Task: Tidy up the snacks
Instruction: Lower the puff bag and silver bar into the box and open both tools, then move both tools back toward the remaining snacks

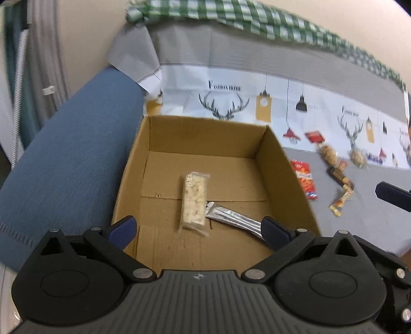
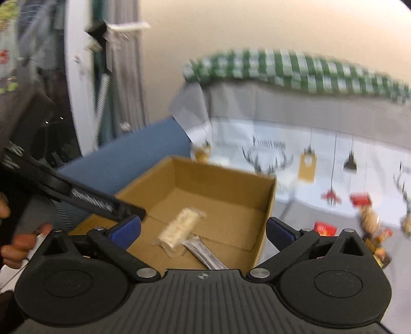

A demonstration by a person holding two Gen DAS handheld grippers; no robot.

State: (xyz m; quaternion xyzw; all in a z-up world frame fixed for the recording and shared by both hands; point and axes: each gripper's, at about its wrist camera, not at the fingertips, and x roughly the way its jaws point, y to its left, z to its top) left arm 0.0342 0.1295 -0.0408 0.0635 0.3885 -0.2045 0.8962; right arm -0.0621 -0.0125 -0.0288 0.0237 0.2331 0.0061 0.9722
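Observation:
An open cardboard box holds a clear pack of pale puffed bar and a silver foil pack lying against it. My left gripper hangs over the box's near edge, open, with nothing between its fingers. In the right wrist view the same box shows the pale pack and the silver pack. My right gripper is open and empty above the box's near corner. More snacks lie on the table right of the box: a red pack and several brown and clear packs.
A blue padded cloth lies left of the box. The grey tablecloth with antler and lamp prints runs to a green checked cloth by the wall. A person's hand on the left gripper's body shows at the left.

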